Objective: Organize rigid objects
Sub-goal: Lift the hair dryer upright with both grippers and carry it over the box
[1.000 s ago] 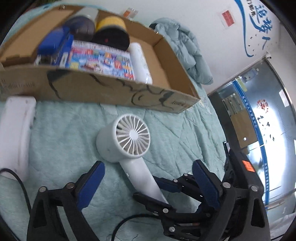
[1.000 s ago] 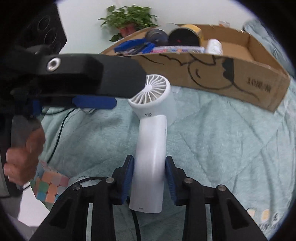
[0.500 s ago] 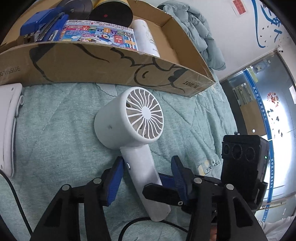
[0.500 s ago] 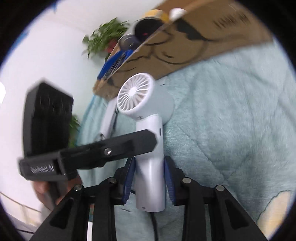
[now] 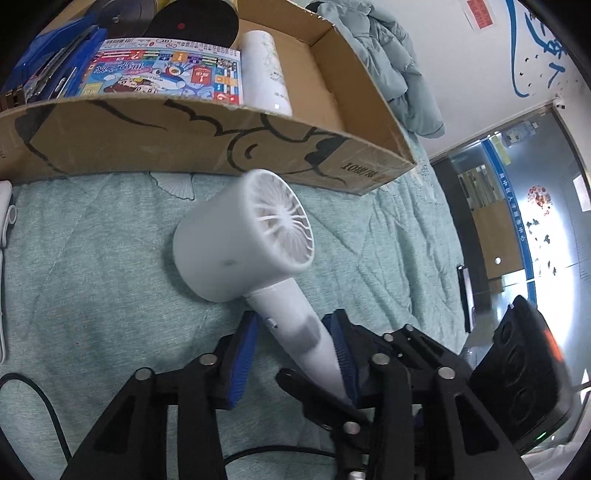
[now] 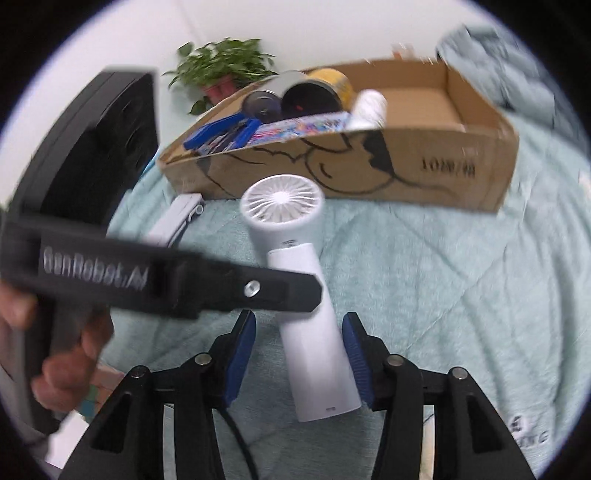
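A white hair dryer (image 5: 243,247) is lifted off a teal quilt, in front of a cardboard box (image 5: 207,144). My left gripper (image 5: 295,354) is shut on the dryer's handle, blue pads on both sides. My right gripper (image 6: 299,354) is open, with its pads standing clear on either side of the handle's lower end (image 6: 317,354). The left gripper's black arm (image 6: 166,273) crosses the right wrist view. The box (image 6: 369,166) holds a colourful flat pack (image 5: 166,74), a white bottle (image 5: 264,74), dark round tins (image 5: 199,22) and blue tools (image 5: 55,70).
A white device (image 5: 5,229) lies on the quilt at the left; it also shows in the right wrist view (image 6: 177,218). A black cord (image 5: 33,395) trails near me. A potted plant (image 6: 221,70) stands behind the box. Rumpled teal bedding (image 5: 391,59) lies beyond the box.
My left gripper closed on the dryer's handle. My right gripper let go of the handle and opened. The dryer has tilted and moved toward the box.
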`<state>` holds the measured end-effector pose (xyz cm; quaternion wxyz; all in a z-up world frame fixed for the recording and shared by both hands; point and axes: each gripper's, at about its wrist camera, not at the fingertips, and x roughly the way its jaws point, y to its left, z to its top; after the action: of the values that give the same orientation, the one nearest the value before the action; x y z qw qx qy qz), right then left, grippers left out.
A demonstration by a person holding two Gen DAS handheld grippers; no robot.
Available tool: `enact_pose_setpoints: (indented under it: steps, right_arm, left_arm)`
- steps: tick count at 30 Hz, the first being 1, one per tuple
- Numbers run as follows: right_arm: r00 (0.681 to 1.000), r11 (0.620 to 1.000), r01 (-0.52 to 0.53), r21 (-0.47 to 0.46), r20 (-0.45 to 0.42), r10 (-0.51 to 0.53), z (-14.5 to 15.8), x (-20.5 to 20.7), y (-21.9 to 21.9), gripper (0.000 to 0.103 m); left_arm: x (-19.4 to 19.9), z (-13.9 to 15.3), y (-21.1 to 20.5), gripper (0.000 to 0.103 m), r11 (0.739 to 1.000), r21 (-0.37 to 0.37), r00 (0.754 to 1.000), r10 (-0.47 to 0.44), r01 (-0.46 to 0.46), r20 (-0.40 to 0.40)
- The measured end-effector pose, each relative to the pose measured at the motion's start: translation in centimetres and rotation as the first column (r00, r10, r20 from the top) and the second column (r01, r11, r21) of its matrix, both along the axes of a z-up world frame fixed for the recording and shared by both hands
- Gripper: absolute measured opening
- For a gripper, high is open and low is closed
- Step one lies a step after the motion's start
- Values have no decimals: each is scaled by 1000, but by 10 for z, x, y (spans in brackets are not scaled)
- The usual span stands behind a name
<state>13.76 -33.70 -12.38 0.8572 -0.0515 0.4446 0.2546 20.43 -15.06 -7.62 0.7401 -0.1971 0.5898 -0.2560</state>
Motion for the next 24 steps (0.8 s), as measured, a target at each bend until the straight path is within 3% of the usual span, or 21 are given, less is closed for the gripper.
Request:
enact_pose_setpoints:
  steps: [3,6,10,15,19,24]
  right_arm:
    - [1000,998,26,-59,13,-26,-5,2,0,41]
    - [995,998,68,8,-74,-67,-10,19,-14,28]
    - [987,993,104,57,-125,-97,-10,27,-18,27]
    - [990,996,84,23,-114,-81,-7,24,-7,27]
    - [993,998,67,7,-99,-66,-3,28,2,26]
    - [1000,1000,28,-10,-2,-28,18,17,12,26]
  left_arm:
    - [4,9,-5,34,1000,-24,999,-15,15,28]
    - [9,12,-15,34,999,3,998,-34,34,45]
    - [16,-3,-25,34,998,53,999,-40,41,-3]
    - [15,-15,-29,34,995,73,998,-62,64,-30]
    - [14,-9,-23,34,996,77,999,-44,44,-2]
    - [2,23,-10,33,994,109,995,-32,22,94]
